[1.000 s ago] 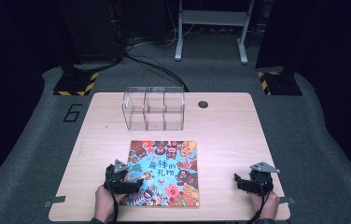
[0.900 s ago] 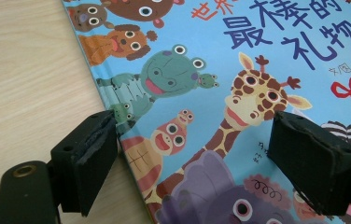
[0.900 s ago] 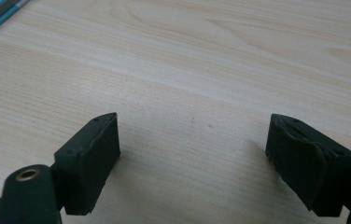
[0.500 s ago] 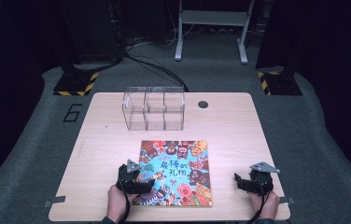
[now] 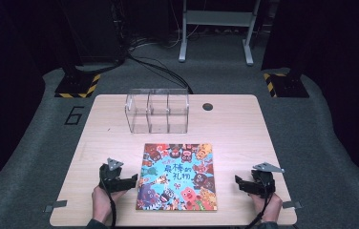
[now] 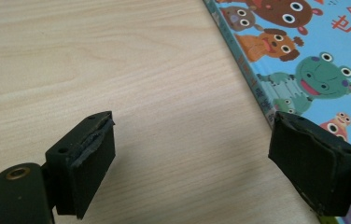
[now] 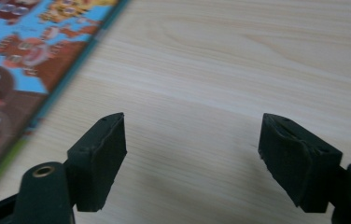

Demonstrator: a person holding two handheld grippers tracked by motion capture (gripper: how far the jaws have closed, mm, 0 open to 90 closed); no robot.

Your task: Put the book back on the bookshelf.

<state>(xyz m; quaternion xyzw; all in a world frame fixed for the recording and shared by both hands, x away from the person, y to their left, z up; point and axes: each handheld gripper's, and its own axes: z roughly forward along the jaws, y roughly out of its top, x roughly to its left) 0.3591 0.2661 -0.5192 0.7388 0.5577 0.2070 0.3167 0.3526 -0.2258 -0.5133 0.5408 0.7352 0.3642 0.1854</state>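
A children's picture book (image 5: 177, 177) is being seen lying flat, cover up, on the near middle of the worktop (image 5: 235, 129), square to the near edge and just short of it. It is being judged a thin hardback: stiff boards, moderate weight, a glossy cover likely slippery under rubber pads. Since it is lying flush on the wood, a grip from above is being ruled out; an edge would have to be lifted or slid past the worktop's rim first. The spine side, facing the left gripper (image 5: 116, 177), is being judged the firmest place to be taken hold of, since loose pages on the far edge could fan or crease.

The left gripper is being held low, just beside the book's left edge, its fingers (image 6: 82, 161) spread wide with nothing between them; in the left gripper view one finger is sitting close against the book's edge, contact not being resolvable. The right gripper (image 5: 256, 183) is being held apart from the book's right side, fingers (image 7: 99, 158) likewise spread and empty.

A clear three-compartment box (image 5: 157, 110) is standing behind the book, empty as far as can be told. The worktop is pale wood grain, smooth, with a cable hole (image 5: 208, 106) toward the back. Dark surroundings, grey carpet (image 5: 34, 138), and stands with hazard-striped bases (image 5: 77, 88) are being noted around it.
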